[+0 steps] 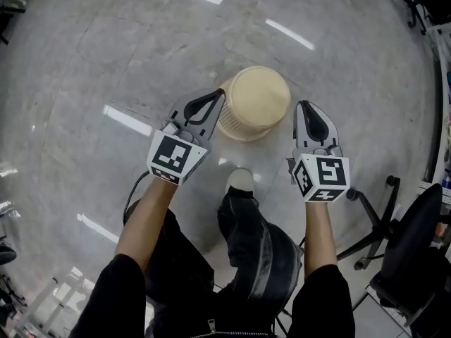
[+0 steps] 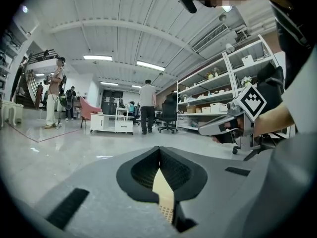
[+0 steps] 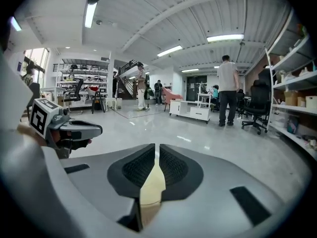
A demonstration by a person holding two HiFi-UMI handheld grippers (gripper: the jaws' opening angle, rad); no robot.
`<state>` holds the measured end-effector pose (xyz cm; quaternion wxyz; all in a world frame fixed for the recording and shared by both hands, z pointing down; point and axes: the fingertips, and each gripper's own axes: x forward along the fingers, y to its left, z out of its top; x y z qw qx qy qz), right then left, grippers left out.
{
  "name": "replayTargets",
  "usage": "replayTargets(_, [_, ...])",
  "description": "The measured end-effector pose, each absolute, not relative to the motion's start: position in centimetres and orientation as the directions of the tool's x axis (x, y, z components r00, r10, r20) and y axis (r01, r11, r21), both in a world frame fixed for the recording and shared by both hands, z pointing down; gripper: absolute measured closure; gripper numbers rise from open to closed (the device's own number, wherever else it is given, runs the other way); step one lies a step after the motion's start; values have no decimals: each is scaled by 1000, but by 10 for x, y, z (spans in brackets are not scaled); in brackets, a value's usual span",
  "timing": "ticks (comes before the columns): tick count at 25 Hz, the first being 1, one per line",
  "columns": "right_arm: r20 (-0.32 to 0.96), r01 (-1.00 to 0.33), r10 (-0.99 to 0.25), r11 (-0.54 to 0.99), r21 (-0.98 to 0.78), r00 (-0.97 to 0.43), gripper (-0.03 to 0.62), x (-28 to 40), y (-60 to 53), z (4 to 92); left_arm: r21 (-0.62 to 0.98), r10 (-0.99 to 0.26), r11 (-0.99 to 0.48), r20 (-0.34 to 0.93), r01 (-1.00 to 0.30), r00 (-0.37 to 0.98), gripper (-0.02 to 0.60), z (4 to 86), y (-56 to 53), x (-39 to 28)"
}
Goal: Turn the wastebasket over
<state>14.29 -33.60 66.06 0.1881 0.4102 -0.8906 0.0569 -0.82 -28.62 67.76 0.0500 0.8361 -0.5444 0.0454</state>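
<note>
Wastebasket is seen standing on the floor, axis vertical, with a flat closed face turned up. It lies between the two grippers, slightly beyond their tips. Left gripper is the nearer, its tip at the left wall. Right gripper is held just apart on the right. Both pairs of jaws are closed and nothing is gripped. Contact at the left tip cannot be settled, and the lower rim is hidden.
</note>
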Motion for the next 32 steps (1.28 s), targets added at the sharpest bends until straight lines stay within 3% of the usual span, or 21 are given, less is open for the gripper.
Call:
replayTargets(7, [419, -707, -693, 690, 153, -586, 524, 146, -346, 711, 130, -898, -412, 109, -902, 426, 567, 725, -298, -3])
replayTargets(11, [439, -737, -690, 671, 88, -576, 461, 156, -357, 746, 177, -891, -410, 132, -895, 435, 402, 750, -308, 3])
replayTargets(13, [432, -760, -691, 650, 19, -580, 429, 159, -362, 760, 179, -875, -428, 163, -886, 455, 373, 765, -310, 9])
replayTargets(20, [407, -789, -681, 575, -217, -608, 401, 169, -370, 797, 241, -848, -440, 204, -865, 489, 370, 797, -316, 11])
replayTargets(25, [420, -787, -672, 573, -228, -610, 401, 166, -368, 803, 334, -850, -420, 181, -844, 495, 370, 804, -320, 6])
replayTargets(32, [455, -797, -666, 570, -202, -592, 404, 165, -368, 804, 293, -837, -457, 178, -840, 517, 371, 802, -321, 18])
